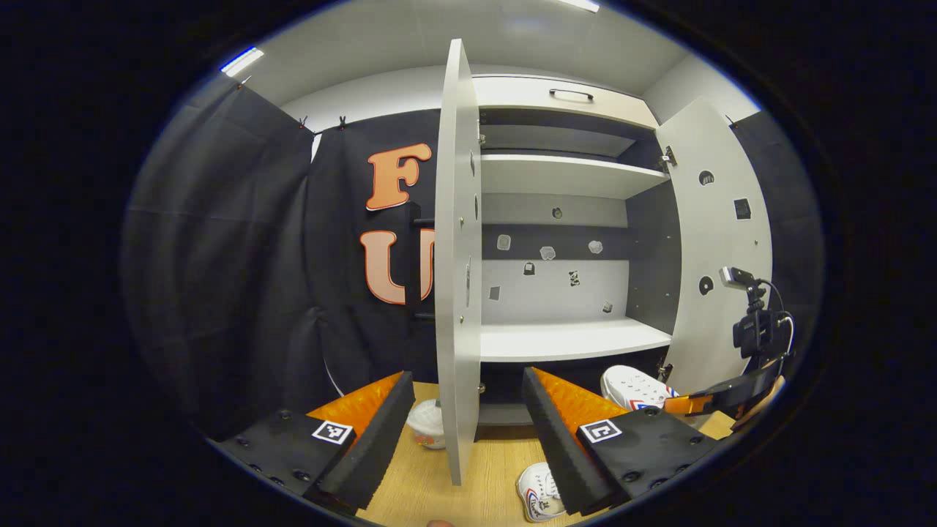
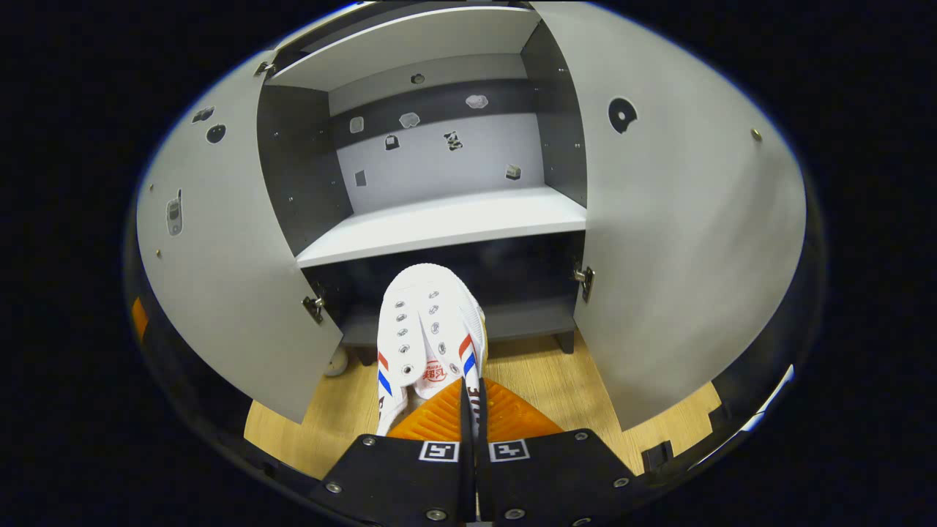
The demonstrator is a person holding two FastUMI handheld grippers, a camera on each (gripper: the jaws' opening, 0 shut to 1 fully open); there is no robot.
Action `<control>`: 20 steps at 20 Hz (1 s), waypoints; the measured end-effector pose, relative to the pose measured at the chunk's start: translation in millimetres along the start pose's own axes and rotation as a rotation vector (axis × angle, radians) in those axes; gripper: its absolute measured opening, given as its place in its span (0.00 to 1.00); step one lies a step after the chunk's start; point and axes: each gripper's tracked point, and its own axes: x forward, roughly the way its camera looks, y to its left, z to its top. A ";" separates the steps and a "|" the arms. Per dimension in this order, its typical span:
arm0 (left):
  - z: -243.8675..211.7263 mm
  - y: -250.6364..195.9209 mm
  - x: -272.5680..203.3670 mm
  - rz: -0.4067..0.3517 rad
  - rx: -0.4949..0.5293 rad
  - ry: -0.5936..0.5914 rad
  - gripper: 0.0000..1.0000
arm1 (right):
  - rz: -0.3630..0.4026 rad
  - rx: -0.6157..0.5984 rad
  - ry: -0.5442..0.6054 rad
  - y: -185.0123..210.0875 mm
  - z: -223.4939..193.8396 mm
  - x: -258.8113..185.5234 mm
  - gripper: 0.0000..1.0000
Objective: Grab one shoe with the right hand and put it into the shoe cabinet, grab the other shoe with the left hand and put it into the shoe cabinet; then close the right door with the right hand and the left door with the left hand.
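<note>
Shoe (image 2: 428, 329) (label unreadable) gripped.

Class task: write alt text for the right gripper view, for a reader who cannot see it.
The right gripper pinches a white shoe by its heel edge, toe pointing into the open shoe cabinet. Both doors stand wide open above a wooden floor.

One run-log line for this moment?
right gripper: holds shoe before cabinet | left gripper: open | second shoe: floor | doors: open

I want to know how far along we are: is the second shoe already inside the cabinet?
No, the second shoe lies on the wooden floor outside the cabinet.
</note>
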 end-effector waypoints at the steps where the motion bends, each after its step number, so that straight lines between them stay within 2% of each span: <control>1: -0.3 0.7 1.2 0.001 0.001 0.001 0.94 | 0.002 0.003 -0.014 2.6 13.8 -0.5 0.00; 6: -1.9 3.6 6.3 0.002 0.002 0.001 0.94 | 0.003 0.019 -0.060 15.0 75.8 17.2 0.00; 10: -2.5 5.2 12.4 0.001 0.001 0.002 0.97 | -0.004 -0.003 -0.080 25.7 129.1 50.8 0.00; 13: -2.7 6.7 20.3 0.002 -0.002 0.005 0.94 | -0.017 -0.017 -0.096 25.5 167.5 76.1 0.00; 17: -2.3 9.7 28.1 0.009 -0.001 -0.002 0.97 | -0.076 -0.018 -0.094 12.0 205.2 120.8 0.00; 20: -6.1 10.3 31.4 0.012 -0.004 0.008 0.94 | -0.101 0.013 -0.041 4.0 211.5 156.6 0.00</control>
